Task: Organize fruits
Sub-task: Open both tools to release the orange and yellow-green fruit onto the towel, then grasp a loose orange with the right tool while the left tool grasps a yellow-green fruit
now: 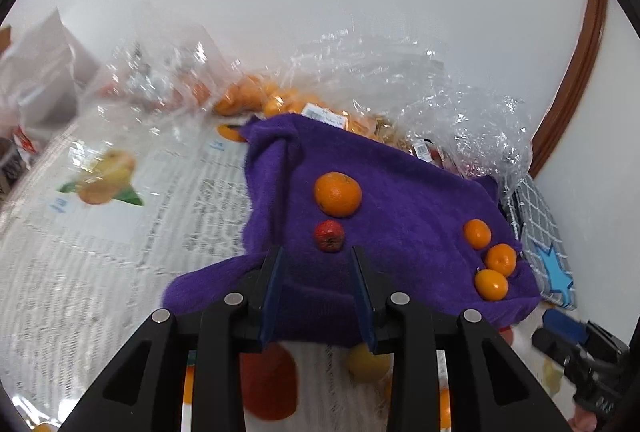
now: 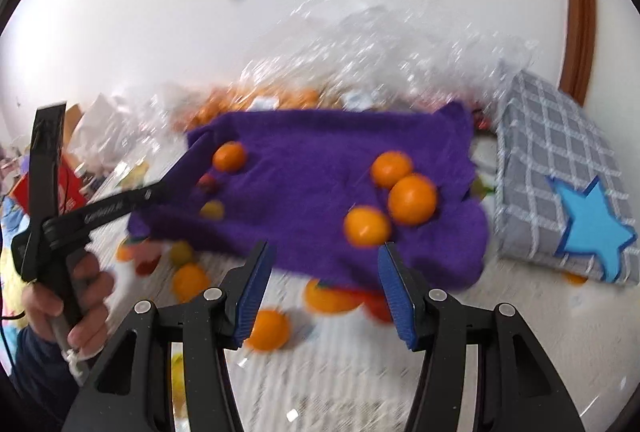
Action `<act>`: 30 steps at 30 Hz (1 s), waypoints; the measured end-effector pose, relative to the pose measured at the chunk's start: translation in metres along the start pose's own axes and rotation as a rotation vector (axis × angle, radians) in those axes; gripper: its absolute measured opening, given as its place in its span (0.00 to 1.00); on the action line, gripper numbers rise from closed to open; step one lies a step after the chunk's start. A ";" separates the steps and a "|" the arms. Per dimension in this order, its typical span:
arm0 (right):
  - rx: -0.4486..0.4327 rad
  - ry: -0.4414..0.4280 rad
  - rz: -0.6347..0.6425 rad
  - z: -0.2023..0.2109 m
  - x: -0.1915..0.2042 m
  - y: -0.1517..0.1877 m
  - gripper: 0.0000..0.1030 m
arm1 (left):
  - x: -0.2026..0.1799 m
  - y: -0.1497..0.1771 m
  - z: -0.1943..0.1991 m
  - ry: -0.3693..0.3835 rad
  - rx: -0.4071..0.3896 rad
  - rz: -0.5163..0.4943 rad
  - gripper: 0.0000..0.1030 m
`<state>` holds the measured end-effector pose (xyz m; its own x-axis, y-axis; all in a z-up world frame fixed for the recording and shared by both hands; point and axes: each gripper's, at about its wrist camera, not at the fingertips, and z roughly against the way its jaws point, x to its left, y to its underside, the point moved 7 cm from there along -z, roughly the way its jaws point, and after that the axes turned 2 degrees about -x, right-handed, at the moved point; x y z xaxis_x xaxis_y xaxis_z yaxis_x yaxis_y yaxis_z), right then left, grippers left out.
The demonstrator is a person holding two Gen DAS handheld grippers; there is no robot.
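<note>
**Fruit sorting partly done: five fruits on the purple towel, more still loose or bagged**

The left gripper [image 1: 316, 288] hangs over the near edge of a purple towel [image 1: 400, 168]. Its blue-padded jaws stand a little apart with nothing between them; only towel shows in the gap. The right gripper [image 2: 324, 288] hovers over the same near edge further right, jaws wider apart and also empty. In the blurred right wrist view, a person's hand [image 2: 68, 308] holds the handle of the left gripper.

Just beyond the left gripper's fingertips sits a small red fruit [image 1: 329, 236], and touching it on the far side, a larger orange [image 1: 338, 194]. Near the towel's right edge three small oranges [image 1: 496, 260] lie in a short row, close together. This suggests two groups are started: mixed fruit at the middle, small oranges at the right.

Much seems left to do. Beyond the towel's far edge, clear plastic bags [image 1: 440, 84] hold a heap of orange fruit [image 1: 272, 100]. The white surface under the towel bears fruit shapes in red, yellow and orange near the towel's front edge; whether these are loose fruit or printed pictures I cannot tell. A grey checked cushion with a blue star [image 2: 560, 184] lies just right of the towel.
</note>
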<state>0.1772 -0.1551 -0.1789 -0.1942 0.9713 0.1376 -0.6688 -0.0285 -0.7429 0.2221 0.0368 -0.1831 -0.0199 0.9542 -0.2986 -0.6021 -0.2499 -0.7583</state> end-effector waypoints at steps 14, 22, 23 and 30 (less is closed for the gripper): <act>0.149 -0.039 0.003 -0.028 0.032 0.059 0.45 | 0.029 0.028 0.040 0.005 0.030 0.026 0.30; 0.160 -0.024 0.004 -0.043 0.033 0.050 0.35 | 0.019 0.039 0.033 0.002 0.076 -0.039 0.30; 0.156 -0.028 0.000 -0.042 0.032 0.050 0.35 | 0.018 0.040 0.032 0.002 0.086 -0.047 0.30; 0.089 0.003 -0.018 -0.026 0.009 0.043 0.35 | 0.013 0.046 0.027 0.031 0.119 -0.066 0.30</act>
<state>0.1650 -0.1415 -0.2267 -0.1797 0.9725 0.1483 -0.7334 -0.0320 -0.6790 0.1726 0.0416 -0.2063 0.0466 0.9618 -0.2697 -0.6919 -0.1637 -0.7032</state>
